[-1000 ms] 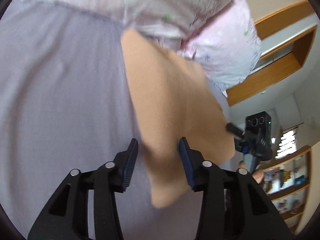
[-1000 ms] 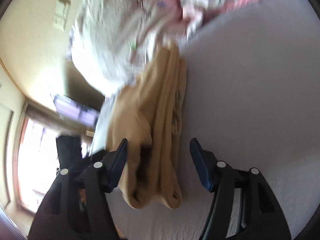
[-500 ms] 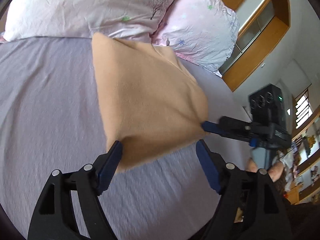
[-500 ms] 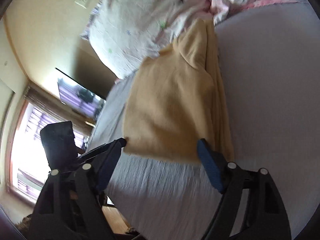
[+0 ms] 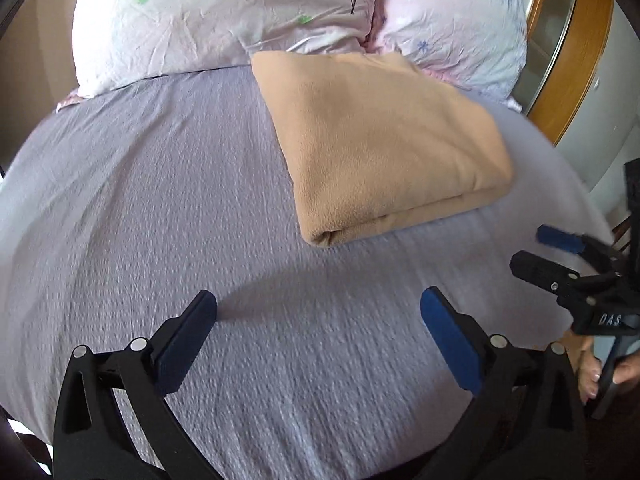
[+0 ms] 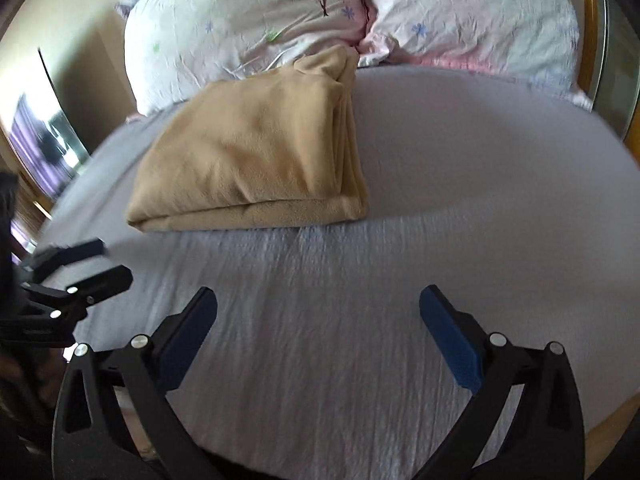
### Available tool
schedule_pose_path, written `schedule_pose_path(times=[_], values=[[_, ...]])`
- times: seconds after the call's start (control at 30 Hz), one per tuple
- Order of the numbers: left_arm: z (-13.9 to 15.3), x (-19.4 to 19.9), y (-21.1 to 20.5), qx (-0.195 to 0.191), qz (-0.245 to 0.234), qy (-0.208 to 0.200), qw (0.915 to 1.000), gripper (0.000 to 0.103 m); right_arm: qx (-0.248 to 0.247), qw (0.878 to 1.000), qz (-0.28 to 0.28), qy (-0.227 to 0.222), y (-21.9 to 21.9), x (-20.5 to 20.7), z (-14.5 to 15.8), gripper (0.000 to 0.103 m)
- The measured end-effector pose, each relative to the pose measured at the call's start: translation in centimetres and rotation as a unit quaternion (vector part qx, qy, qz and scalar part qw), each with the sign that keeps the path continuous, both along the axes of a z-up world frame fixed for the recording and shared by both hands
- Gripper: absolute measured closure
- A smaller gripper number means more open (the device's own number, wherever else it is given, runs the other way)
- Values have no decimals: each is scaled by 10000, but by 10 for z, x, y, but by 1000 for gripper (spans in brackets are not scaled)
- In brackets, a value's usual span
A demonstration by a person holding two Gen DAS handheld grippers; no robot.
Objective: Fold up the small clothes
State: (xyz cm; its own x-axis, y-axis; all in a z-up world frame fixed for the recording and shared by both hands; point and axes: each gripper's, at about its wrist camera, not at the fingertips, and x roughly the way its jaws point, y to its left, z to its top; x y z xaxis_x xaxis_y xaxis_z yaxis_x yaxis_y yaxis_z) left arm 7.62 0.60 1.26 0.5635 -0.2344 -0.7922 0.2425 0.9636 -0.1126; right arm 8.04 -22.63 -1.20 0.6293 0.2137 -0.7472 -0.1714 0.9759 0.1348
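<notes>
A tan fleece garment [image 5: 384, 140] lies folded into a thick rectangle on the lilac bed sheet [image 5: 160, 200], its far end against the pillows. It also shows in the right wrist view [image 6: 256, 160], with stacked layers along its right edge. My left gripper [image 5: 318, 304] is open and empty, held above the sheet short of the garment's near fold. My right gripper [image 6: 318, 304] is open and empty, likewise short of the garment. Each gripper shows at the edge of the other's view, the right one [image 5: 560, 256] and the left one [image 6: 76, 264].
Two floral pillows [image 5: 224, 16] [image 5: 452, 20] lie at the head of the bed. A wooden headboard frame [image 5: 576, 60] stands at the right. The bed's edge [image 6: 612, 404] runs close on the right; a bright window [image 6: 36, 148] is at the left.
Both grippers opened and let go of the tan garment, then drew back toward the near side of the bed. The garment now lies folded and still on the sheet.
</notes>
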Motion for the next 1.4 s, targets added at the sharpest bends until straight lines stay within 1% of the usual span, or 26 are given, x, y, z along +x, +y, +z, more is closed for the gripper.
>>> schedule_pose_path(times=[0.1,0.17,0.23,0.3,0.57,1.4], values=[[-1,0,1,79,74,-4,9999,1,-316,9995,5,-45,12,6,-4,2],[-2,0,2,171,150,-11,9997,1,-668,9977,-21,-106,21,6,-9,2],[-3,0,0,325,201,-31,9993,1,-725,9972,-38,-173,23,5,-10,2],[-6,-2,-5,667,260,-78,9974,1,-658,9977,-56,-148,20,7,-11,2],[-7,-7,-3,629,307,-216,9973,1,-663,9975,-65,-242,21,3,-10,2],[-6,-8,-5,633,299,-219,9973,1,-665,9975,-76,-238,22,3,-11,2]])
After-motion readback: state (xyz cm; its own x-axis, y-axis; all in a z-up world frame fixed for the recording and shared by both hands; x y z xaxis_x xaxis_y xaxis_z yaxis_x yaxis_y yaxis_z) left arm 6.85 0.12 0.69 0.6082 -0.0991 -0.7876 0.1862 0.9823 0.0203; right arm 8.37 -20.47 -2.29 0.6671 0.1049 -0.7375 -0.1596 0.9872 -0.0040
